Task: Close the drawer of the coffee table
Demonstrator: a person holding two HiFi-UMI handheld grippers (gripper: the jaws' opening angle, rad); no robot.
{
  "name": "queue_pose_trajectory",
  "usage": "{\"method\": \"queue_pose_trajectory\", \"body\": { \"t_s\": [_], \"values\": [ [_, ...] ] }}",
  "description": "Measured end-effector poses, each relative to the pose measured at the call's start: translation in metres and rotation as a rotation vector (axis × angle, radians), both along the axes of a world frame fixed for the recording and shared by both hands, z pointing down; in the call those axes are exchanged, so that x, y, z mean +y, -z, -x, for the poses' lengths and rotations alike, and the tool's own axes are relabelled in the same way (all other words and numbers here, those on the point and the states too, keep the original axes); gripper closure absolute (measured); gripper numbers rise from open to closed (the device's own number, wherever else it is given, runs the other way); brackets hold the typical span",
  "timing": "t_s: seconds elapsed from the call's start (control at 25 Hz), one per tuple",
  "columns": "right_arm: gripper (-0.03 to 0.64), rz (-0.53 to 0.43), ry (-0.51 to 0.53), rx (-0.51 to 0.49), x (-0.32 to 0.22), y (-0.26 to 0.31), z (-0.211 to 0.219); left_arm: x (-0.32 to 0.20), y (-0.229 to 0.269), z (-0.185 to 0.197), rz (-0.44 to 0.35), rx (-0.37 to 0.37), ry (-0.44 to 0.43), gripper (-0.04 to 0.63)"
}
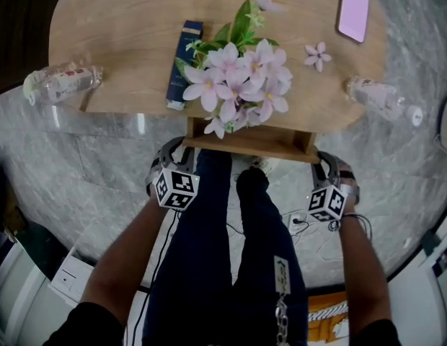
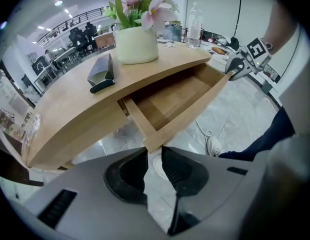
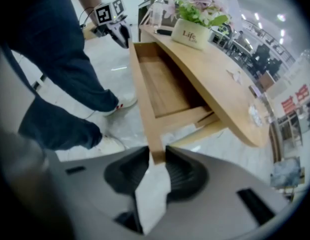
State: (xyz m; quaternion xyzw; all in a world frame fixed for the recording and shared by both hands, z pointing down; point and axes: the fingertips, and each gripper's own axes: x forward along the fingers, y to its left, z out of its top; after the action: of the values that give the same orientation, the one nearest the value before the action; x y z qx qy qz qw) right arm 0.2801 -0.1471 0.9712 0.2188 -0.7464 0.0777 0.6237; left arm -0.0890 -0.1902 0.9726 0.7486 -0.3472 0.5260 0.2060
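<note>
The wooden coffee table has its drawer pulled partly out toward me. In the left gripper view the drawer is empty, and my left gripper pinches the left corner of its front board at the jaw tips. In the right gripper view, my right gripper is shut on the right end of the drawer front board. From the head view, the left gripper and right gripper flank the drawer front, both pointing steeply down.
On the tabletop stand a pot of pink flowers, a dark blue box and a pink phone. Plastic bottles lie at both table ends. My legs stand just before the drawer on the marble floor.
</note>
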Motion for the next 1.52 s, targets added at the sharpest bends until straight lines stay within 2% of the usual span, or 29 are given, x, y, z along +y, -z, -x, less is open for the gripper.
{"method": "queue_pose_trajectory", "body": {
  "t_s": [0.52,0.96,1.24,1.36,1.52],
  "values": [
    [0.492,-0.006,-0.066,-0.009,-0.004,0.002,-0.002,-0.003,0.003,-0.001,0.010,0.011,0.038,0.486],
    [0.479,-0.055,-0.138,-0.015,-0.073,0.002,-0.011,-0.069,0.004,-0.010,-0.041,0.037,0.089,0.485],
    [0.466,-0.020,-0.246,-0.041,-0.084,0.002,-0.012,-0.074,0.004,-0.008,-0.002,0.074,0.243,0.488],
    [0.432,-0.014,-0.321,-0.058,-0.080,0.021,-0.016,-0.069,0.025,-0.007,-0.016,0.120,0.274,0.505],
    [0.430,-0.070,-0.421,-0.123,-0.077,0.086,-0.015,-0.057,0.085,-0.002,-0.077,0.190,0.230,0.540]
  ]
}}
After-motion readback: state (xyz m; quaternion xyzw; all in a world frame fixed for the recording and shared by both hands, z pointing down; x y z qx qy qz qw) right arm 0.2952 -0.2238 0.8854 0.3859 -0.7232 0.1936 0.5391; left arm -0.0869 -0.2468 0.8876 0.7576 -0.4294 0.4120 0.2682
